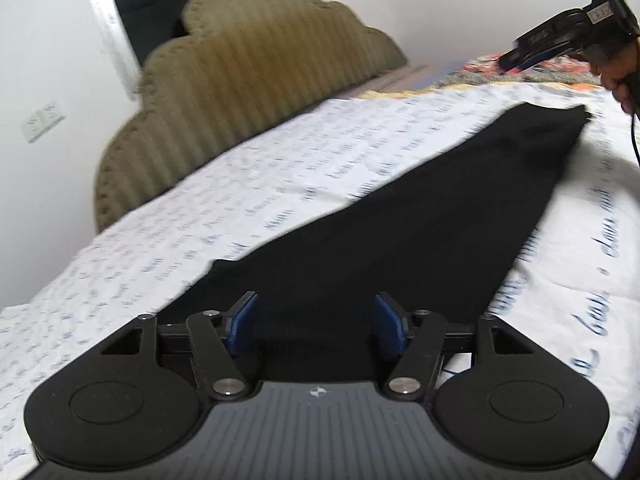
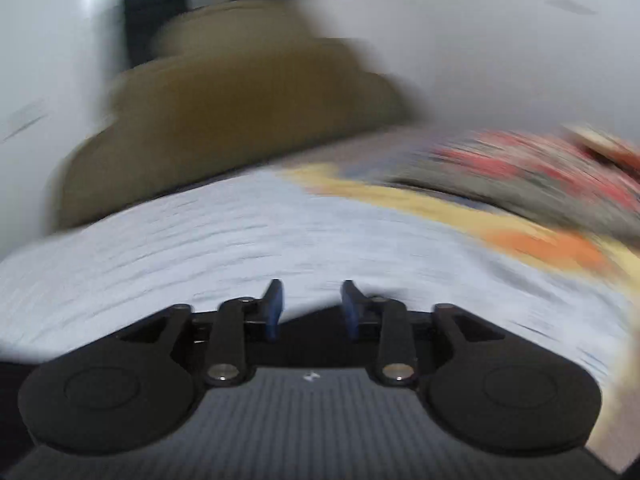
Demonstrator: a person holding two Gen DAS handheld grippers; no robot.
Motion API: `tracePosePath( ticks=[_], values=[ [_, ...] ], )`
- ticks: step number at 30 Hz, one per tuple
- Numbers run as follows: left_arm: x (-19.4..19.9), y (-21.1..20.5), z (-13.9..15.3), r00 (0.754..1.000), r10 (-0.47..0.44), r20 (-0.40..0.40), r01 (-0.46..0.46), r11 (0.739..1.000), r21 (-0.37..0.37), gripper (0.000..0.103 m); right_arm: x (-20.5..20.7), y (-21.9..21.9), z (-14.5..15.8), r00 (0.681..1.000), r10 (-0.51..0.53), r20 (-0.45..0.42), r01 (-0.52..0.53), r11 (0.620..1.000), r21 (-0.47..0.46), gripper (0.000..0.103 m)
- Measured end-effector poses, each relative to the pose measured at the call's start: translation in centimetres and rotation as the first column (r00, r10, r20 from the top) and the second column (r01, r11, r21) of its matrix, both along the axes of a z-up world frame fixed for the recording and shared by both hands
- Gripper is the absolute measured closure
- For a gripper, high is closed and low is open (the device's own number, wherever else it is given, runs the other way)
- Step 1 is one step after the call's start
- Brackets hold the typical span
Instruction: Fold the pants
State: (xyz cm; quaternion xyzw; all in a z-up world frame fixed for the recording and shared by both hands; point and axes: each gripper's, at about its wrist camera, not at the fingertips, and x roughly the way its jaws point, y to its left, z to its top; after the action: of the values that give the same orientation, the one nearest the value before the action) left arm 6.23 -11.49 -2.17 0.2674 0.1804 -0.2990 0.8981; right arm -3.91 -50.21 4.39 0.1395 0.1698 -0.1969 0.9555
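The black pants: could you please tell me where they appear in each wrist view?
Left wrist view: the black pants lie as a long strip across the white printed sheet, from bottom centre to upper right.
Right wrist view: blurred; only a dark patch at the claw, unclear whether pants.
Shared landmark: the olive headboard.
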Motion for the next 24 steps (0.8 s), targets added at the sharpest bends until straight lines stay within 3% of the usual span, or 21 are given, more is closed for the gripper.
tracePosePath(
  ticks=[2,5,8,10,11,13,15,16,17,19,24],
  values=[
    [0.7,0.2,0.2,0.999,0.047,-0.002,-0.047,0.999,-0.001,0.040,3.9,4.5,0.9,0.972,0.234,-0.033,-0.236,0.970,-0.051,0.069],
    [1.6,0.7,0.2,0.994,0.107,-0.008,-0.107,0.994,0.001,0.040,9.1,11.2,0.7,0.877,0.469,-0.107,-0.480,0.869,-0.122,0.069],
    [2.3,1.4,-0.4,0.987,0.158,0.010,-0.158,0.987,0.014,0.040,13.5,16.1,-0.9,0.743,0.632,-0.220,-0.661,0.744,-0.096,0.069],
    [2.9,1.9,-1.1,0.984,0.176,-0.001,-0.176,0.984,0.029,0.040,15.7,18.2,-2.5,0.663,0.683,-0.307,-0.729,0.683,-0.055,0.073],
    [3.1,2.1,-1.4,0.983,0.183,-0.007,-0.183,0.983,0.034,0.040,16.6,18.8,-3.4,0.650,0.680,-0.339,-0.734,0.678,-0.047,0.073],
    [3.2,2.6,-1.8,0.983,0.183,-0.004,-0.183,0.983,0.024,0.038,18.4,17.8,-4.4,0.693,0.642,-0.328,-0.687,0.726,-0.030,0.073],
    [3.1,2.8,-2.1,0.982,0.186,0.017,-0.186,0.982,0.006,0.031,19.0,16.2,-3.4,0.765,0.580,-0.279,-0.599,0.801,0.022,0.075],
    [3.2,2.9,-2.3,0.981,0.192,0.019,-0.192,0.981,-0.004,0.027,18.8,16.0,-2.7,0.788,0.555,-0.266,-0.575,0.818,0.005,0.075],
    [3.3,3.1,-2.4,0.981,0.195,0.006,-0.195,0.981,-0.014,0.027,18.4,16.2,-1.9,0.785,0.568,-0.247,-0.586,0.810,0.000,0.075],
    [4.0,3.3,-2.3,0.980,0.196,-0.034,-0.198,0.979,-0.039,0.026,17.9,17.3,-0.5,0.735,0.642,-0.219,-0.655,0.755,0.017,0.075],
    [4.8,4.5,-2.3,0.969,0.216,-0.116,-0.227,0.970,-0.086,0.018,19.2,24.4,-1.1,0.531,0.794,-0.294,-0.829,0.560,0.015,0.077]
  ],
)
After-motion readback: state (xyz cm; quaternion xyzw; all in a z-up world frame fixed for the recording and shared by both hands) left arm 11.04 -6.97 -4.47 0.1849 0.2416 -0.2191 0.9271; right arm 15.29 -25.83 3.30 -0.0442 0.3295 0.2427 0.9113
